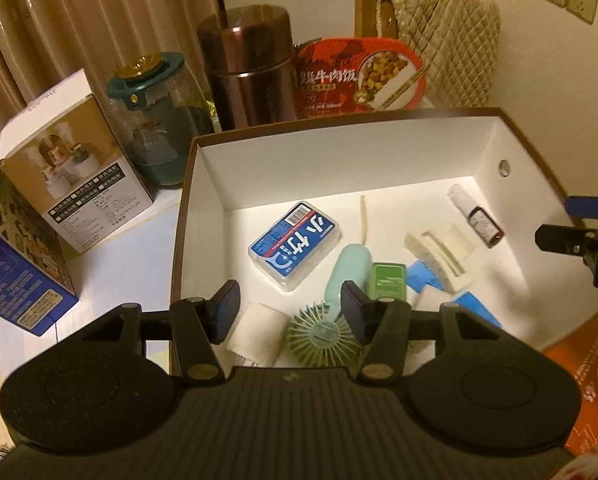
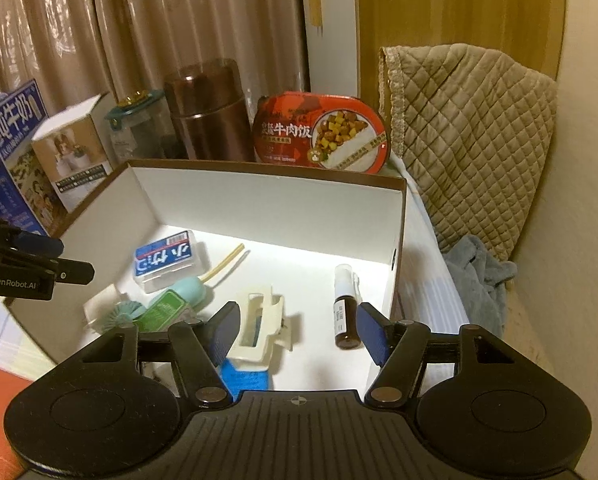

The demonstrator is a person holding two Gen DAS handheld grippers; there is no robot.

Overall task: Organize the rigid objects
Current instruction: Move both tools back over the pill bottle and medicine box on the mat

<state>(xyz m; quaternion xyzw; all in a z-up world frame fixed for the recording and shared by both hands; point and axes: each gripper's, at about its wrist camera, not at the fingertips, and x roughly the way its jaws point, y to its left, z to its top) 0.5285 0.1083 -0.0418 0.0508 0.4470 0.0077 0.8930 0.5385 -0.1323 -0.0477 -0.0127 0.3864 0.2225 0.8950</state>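
Nearest the left wrist camera, the left gripper hangs over the near end of an open, white-lined box with its jaws apart and nothing between the pads. Just under it lie a white roll at about 7 o'clock in the box and a mint handheld fan, head near, handle pointing away toward 12. A small green packet lies touching the fan's handle on its right, and blue cards lie flat beyond that.

The right gripper hovers over the same box's near right part, jaws likewise apart and empty. Framed between its fingers are a cream hair claw clip, lying partly on a blue card, and, toward 3 o'clock, a small brown spray bottle with a white cap, lying flat near the right wall.

Toward the middle of the box floor sits a clear case with a blue label, and a thin pale stick lies beyond it, toward 12 o'clock.

Behind the box on the desk stand, from 10 o'clock round to 1, a blue milk carton, a white product box, a glass jar with a teal lid, a brown metal flask and a red ready-meal tray propped on edge. A quilted beige cover lies furthest to the right, with curtains at the back.
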